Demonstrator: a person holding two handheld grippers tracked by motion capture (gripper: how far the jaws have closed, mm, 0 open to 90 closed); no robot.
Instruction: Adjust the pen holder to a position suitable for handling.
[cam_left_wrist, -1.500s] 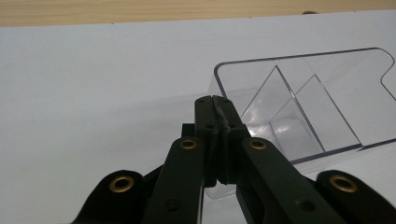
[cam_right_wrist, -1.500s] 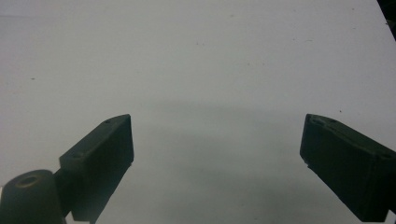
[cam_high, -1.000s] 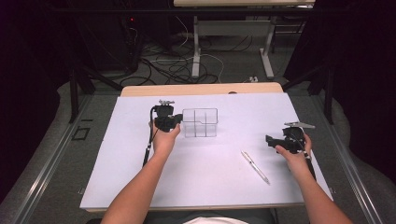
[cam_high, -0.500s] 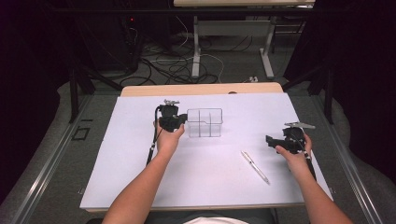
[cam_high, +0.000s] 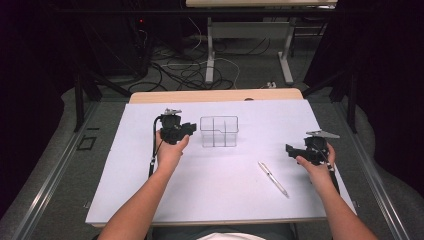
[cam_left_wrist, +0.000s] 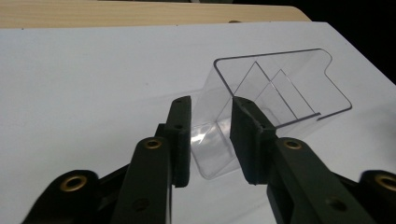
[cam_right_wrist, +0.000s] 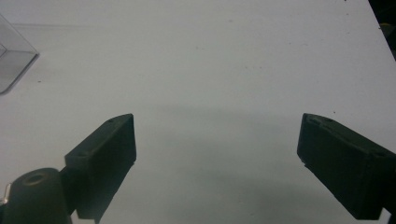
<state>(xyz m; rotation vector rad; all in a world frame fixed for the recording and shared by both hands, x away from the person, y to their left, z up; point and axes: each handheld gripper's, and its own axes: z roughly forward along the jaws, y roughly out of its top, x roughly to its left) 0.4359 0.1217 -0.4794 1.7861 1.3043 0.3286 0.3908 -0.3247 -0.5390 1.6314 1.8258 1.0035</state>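
A white sheet (cam_high: 220, 185) covers most of the bench (cam_high: 215, 95), whose bare wooden edge shows along the far side. Beyond it the room is dark, with cables (cam_high: 185, 70) strewn over the floor and the pale legs of another table (cam_high: 210, 55) farther back.

A clear plastic organizer tray (cam_high: 219, 131), split into compartments, stands upright on the sheet a little left of its middle, toward the far edge. A pen (cam_high: 272, 178) lies flat on the sheet nearer the person, right of centre, well apart from the tray.

The person's left forearm comes up from the bottom edge with the hand wrapped round the left gripper (cam_high: 190, 129), which points level toward the tray's left end. In the left gripper view its fingers (cam_left_wrist: 180, 140) straddle the tray's near corner wall: they have just been opening, and now stand slightly apart, with the clear wall between them and a gap visible on each side.

The right gripper (cam_high: 291, 149) sits near the right edge of the sheet, held low and pointing left. Its fingers (cam_right_wrist: 105, 154) are spread wide above bare sheet, holding nothing.
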